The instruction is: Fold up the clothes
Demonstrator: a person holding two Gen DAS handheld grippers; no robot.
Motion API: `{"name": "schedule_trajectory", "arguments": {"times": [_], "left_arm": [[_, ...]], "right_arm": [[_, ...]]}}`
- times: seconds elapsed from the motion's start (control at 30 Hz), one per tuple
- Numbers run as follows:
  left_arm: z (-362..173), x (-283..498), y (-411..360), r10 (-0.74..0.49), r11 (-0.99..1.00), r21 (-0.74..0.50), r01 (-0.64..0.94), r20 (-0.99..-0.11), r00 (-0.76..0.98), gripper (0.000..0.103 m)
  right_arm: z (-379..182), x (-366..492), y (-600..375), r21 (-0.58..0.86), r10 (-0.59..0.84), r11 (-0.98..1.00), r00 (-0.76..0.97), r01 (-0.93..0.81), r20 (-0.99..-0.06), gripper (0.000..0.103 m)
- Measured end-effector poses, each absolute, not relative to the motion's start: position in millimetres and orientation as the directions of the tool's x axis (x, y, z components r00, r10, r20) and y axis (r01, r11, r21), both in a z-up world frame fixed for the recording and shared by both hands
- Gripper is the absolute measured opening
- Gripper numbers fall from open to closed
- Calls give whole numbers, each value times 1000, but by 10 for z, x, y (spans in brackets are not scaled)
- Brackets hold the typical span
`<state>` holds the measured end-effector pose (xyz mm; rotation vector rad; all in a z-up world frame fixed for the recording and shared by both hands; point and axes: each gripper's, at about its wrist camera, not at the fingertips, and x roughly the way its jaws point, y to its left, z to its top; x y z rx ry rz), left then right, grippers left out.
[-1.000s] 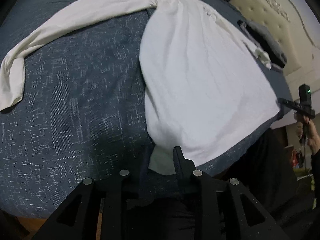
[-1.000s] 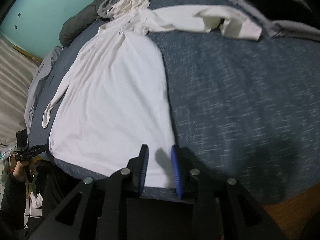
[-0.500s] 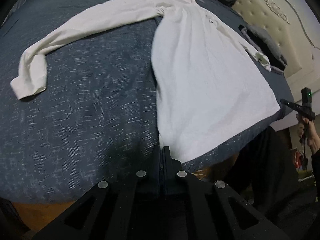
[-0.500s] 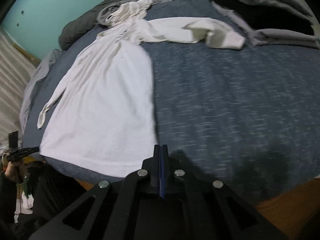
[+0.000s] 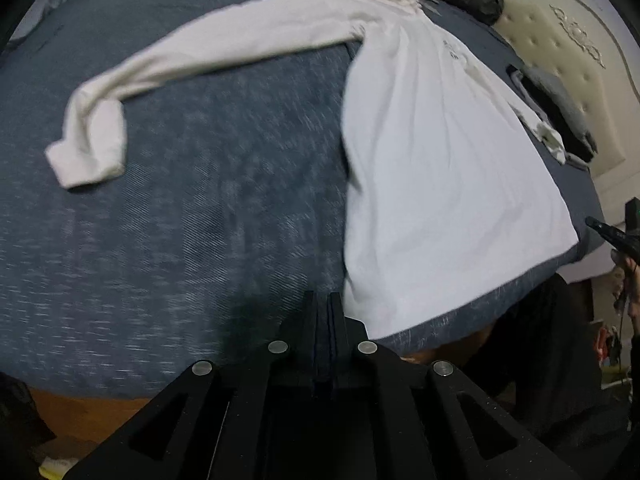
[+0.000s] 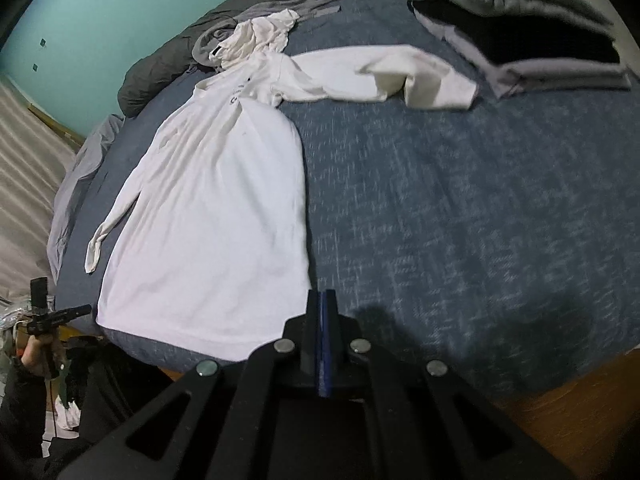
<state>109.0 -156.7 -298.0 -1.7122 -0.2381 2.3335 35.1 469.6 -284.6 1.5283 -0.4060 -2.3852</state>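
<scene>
A white long-sleeved shirt [image 5: 440, 184] lies flat on the blue bedspread [image 5: 180, 248], hem toward me. One sleeve stretches left and its cuff [image 5: 88, 152] is doubled over. My left gripper [image 5: 322, 300] is shut with nothing in it, just left of the near hem corner. In the right wrist view the shirt [image 6: 216, 220] lies left of my right gripper [image 6: 320, 296], which is also shut and empty beside the shirt's right edge. That side's sleeve [image 6: 400, 76] is folded back on itself. The other sleeve [image 6: 108, 232] trails along the shirt's left side.
A stack of folded grey and black clothes [image 6: 520, 40] sits at the bed's far right. A dark duvet [image 6: 180, 60] lies along the far edge by the teal wall. A padded headboard [image 5: 560, 60] stands to the right. The bed's wooden frame [image 6: 560, 392] shows below.
Both grippers were open at the shirt's hem corners one second ago. They have shut empty and drawn back, so more of the bed shows. The shirt stays flat.
</scene>
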Motion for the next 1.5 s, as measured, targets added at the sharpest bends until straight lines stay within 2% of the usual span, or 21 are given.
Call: {"name": "schedule_trajectory", "arguments": {"times": [0.2,0.27,0.33,0.37,0.43,0.47,0.57,0.67,0.9,1.13,1.5], "left_arm": [[-2609,950,-1690,256,-967,-243,-81,-895,-364,19],[-2501,822,-1652,241,-970,-229,-77,-891,-386,20],[-2394,714,-1636,230,-973,-216,-81,-886,-403,22],[-2322,669,-1644,226,-974,-211,-82,-883,-412,24],[-2179,570,-1613,223,-975,-209,-80,-874,-431,37],[-2122,504,-1584,223,-975,-208,-82,-870,-440,38],[-1989,306,-1512,219,-975,-205,-81,-863,-456,40],[-1938,47,-1464,217,-976,-208,-70,-865,-453,47],[-1961,-611,-1415,206,-978,-198,-66,-867,-453,47],[-2177,-1523,-1416,205,-979,-189,-82,-871,-446,49],[-2805,-2858,-1433,219,-976,-203,-84,-884,-413,50]], "right_arm": [[-2455,170,4728,334,-342,-938,-441,99,-830,7],[-2327,95,4709,321,-335,-941,-452,111,-827,20],[-2212,5,4687,314,-333,-942,-464,120,-821,28],[-2171,-47,4672,318,-338,-940,-467,123,-817,32],[-2100,-155,4656,327,-345,-937,-474,122,-810,34],[-2078,-207,4658,334,-349,-935,-477,120,-807,35],[-2023,-421,4634,352,-365,-928,-481,122,-797,37],[-1984,-615,4595,357,-376,-924,-479,134,-793,39],[-2072,-1232,4336,326,-369,-929,-448,174,-814,41],[-2223,-2058,3993,270,-339,-938,-426,216,-839,41],[-2718,-3439,3514,199,-283,-949,-377,246,-882,41]]}}
